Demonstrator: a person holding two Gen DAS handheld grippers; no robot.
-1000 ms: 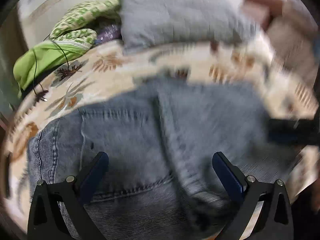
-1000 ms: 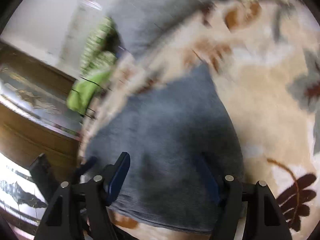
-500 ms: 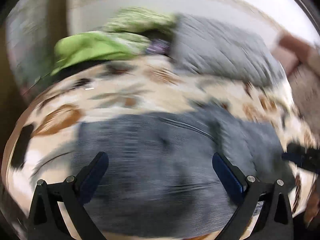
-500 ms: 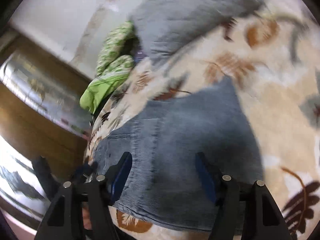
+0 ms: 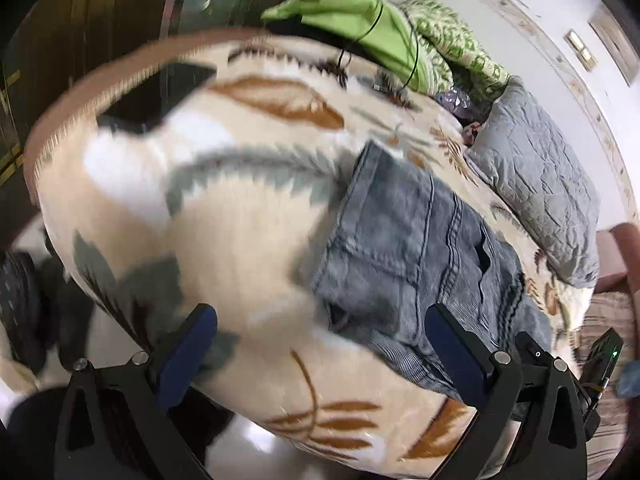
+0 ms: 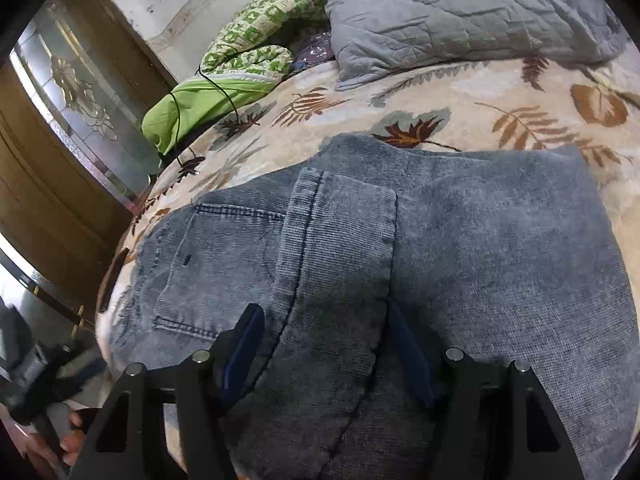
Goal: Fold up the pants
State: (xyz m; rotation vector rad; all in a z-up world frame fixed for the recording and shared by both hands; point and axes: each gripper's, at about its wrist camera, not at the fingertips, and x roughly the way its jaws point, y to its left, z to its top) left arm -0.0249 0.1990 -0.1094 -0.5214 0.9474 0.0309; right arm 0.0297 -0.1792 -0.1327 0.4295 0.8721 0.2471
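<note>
Lying in a compact folded bundle on the blanket [image 6: 460, 92], the pants [image 6: 400, 240] sit near the bed's front edge, with the pocket and seam side up. The right gripper [image 6: 324, 348] hangs low over the denim, its fingers [image 6: 244, 344] moderately apart and holding nothing; whether their tips touch the cloth I cannot tell. The left gripper [image 5: 320, 352] is off to the side over bare blanket, fingers [image 5: 188, 348] spread wide and empty, with the pants [image 5: 416, 256] just beyond its right finger.

Risks, as I judge them: if the right fingers close from here they may pinch only the top layer, so a lift would peel the fold open instead of carrying the stack. The plush blanket could also be caught with the denim and drag. The bundle lies close to the bed's edge, so a sideways tug might slide it off. A thin black cable [image 6: 216, 84] trails across the blanket near the green cloth [image 6: 200, 104], well away from the pants, and could snag only on a long sweep.

Hard to read: the left view is smeared by motion, so edges there are unreliable. The pants' near edge is hidden under the right gripper, the layer count cannot be seen, and the legs' ends are not identifiable.
</note>
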